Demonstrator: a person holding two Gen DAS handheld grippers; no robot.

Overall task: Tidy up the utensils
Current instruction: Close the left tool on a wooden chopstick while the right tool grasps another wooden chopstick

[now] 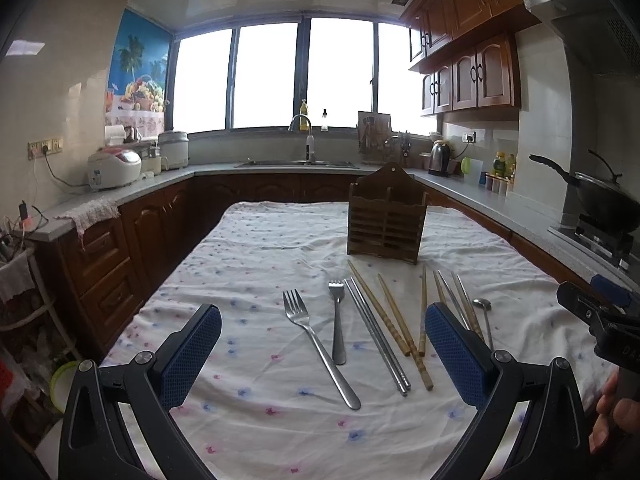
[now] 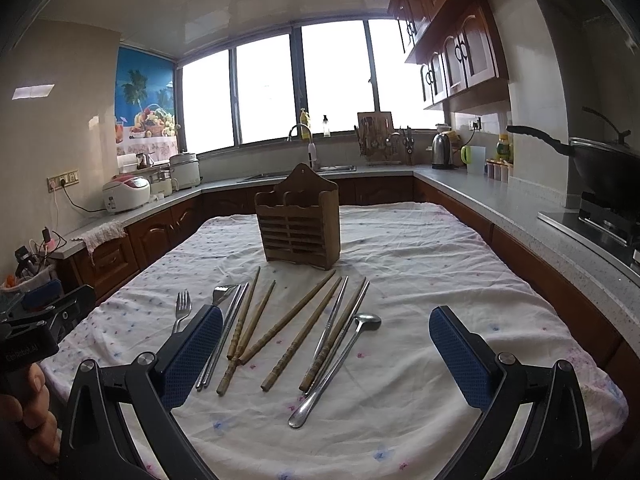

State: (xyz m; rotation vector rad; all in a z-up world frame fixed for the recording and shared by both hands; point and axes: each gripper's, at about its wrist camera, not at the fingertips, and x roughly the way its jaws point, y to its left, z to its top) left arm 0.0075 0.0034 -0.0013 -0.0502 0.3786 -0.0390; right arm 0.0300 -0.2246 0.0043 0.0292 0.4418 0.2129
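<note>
A wooden utensil holder [image 1: 386,218] [image 2: 299,224] stands upright on the cloth-covered table [image 1: 248,248] [image 2: 420,248]. In front of it lie two forks [image 1: 316,344] [image 1: 338,320], several wooden chopsticks [image 1: 390,316] [image 2: 288,318], metal chopsticks [image 1: 378,338] [image 2: 222,344] and a steel spoon [image 2: 338,364] [image 1: 482,312]. My left gripper [image 1: 323,356] is open and empty above the near table, forks between its fingers. My right gripper [image 2: 326,356] is open and empty, with the spoon and chopsticks between its fingers.
Kitchen counters run along the left, back and right. A sink [image 1: 298,163] sits under the window, rice cookers [image 1: 114,168] stand at the left, a kettle [image 1: 440,156] and a wok on the stove [image 1: 604,200] at the right. A shelf with clutter [image 1: 20,280] stands left of the table.
</note>
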